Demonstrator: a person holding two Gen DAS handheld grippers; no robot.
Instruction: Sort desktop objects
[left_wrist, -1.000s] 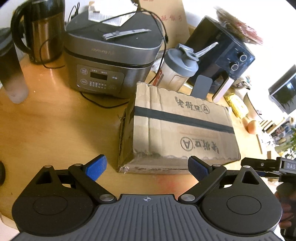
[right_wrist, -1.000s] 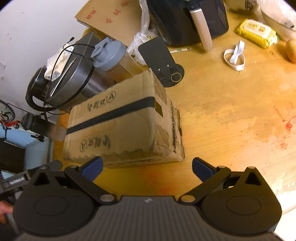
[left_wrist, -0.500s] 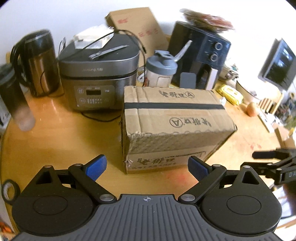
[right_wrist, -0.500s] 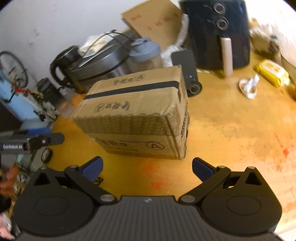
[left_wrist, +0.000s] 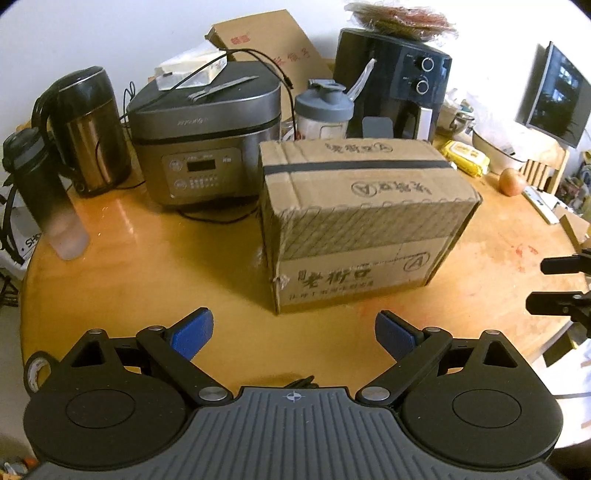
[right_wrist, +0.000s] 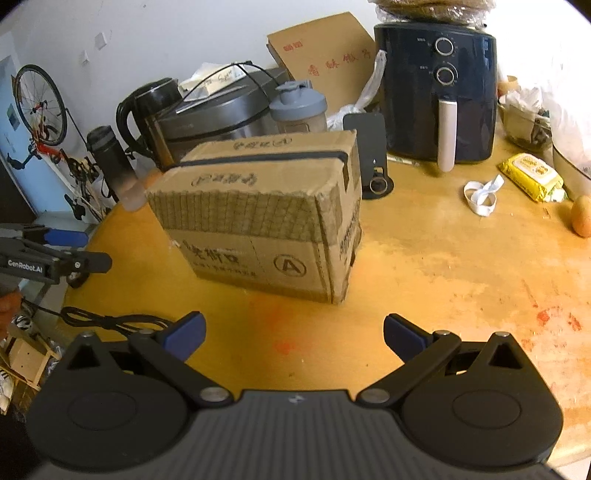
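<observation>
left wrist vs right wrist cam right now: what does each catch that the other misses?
Left wrist only: the rice cooker's control panel, a wall screen, a tape roll at the table edge.
Right wrist only: a bicycle by the wall, a white strap, a black cable.
Both: the cardboard box, air fryer, shaker bottle, kettle, yellow wipes pack. Both grippers, left gripper and right gripper, open and empty.

right claw (right_wrist: 293, 334) open, empty | cardboard box (right_wrist: 266, 218) ahead on table (right_wrist: 443, 280)
</observation>
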